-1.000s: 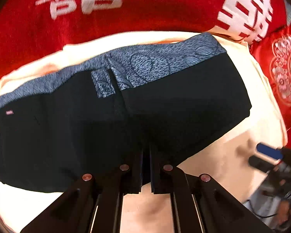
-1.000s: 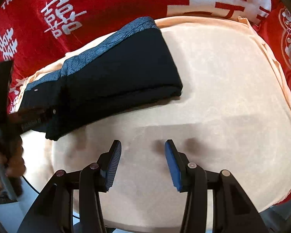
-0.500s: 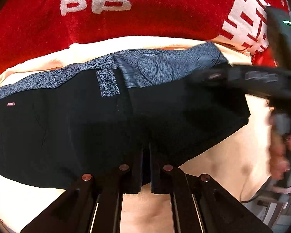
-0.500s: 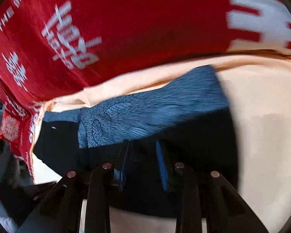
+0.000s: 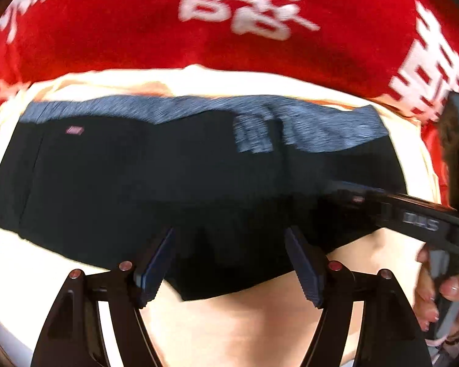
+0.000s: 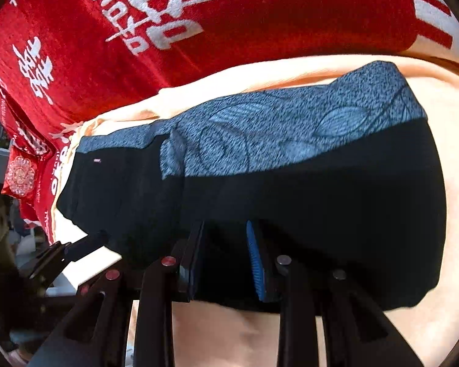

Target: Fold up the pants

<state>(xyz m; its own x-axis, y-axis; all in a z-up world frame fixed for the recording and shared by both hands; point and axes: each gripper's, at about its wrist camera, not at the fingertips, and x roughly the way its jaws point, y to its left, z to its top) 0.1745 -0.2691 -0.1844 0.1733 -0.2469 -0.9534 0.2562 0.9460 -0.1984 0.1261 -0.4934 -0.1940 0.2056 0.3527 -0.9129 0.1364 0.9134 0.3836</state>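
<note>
The pants are lying folded into a thick black pad on the peach sheet, their grey band along the far side by the red blanket; they are looking soft, light and floppy to me, so I am judging the near folded edge, through all layers, the best hold. I am holding my left gripper with its jaws spread wide over that near edge, gripping nothing. I am setting my right gripper at the same edge, jaws narrowly parted astride the cloth, not yet clamped.
</note>
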